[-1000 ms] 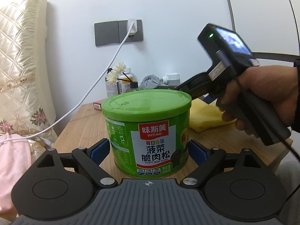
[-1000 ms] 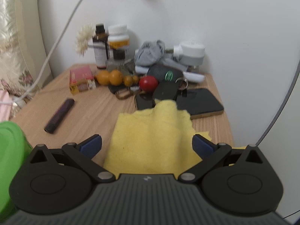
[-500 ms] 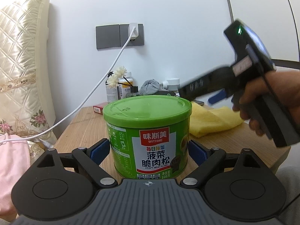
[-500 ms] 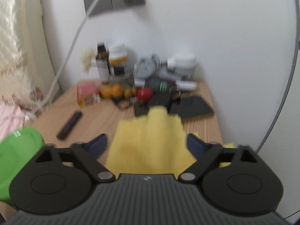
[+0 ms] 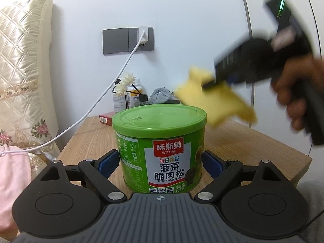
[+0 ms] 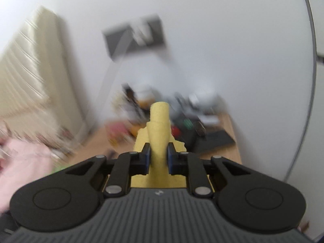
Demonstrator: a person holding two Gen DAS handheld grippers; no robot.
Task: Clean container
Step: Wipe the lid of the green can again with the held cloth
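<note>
A green round can (image 5: 160, 141) with a green lid and a Chinese meat-floss label stands on the wooden bedside table (image 5: 253, 141). My left gripper (image 5: 160, 162) is shut on the can, a blue pad on each side of it. My right gripper (image 6: 159, 158) is shut on a yellow cloth (image 6: 159, 129) and holds it in the air. In the left wrist view the cloth (image 5: 214, 99) hangs above and to the right of the can's lid, blurred by motion, with the right gripper (image 5: 220, 81) over it.
Bottles, a dried flower, a grey rag and small items (image 5: 137, 95) crowd the table's back by the wall. A white cable (image 5: 95, 109) runs from the wall socket (image 5: 143, 37) to the left. A cream padded headboard (image 5: 22, 70) and pink fabric (image 5: 12, 172) lie at left.
My right gripper has shut on the yellow cloth and lifted it off the table, up and toward the can. The left gripper and the can have stayed put.
</note>
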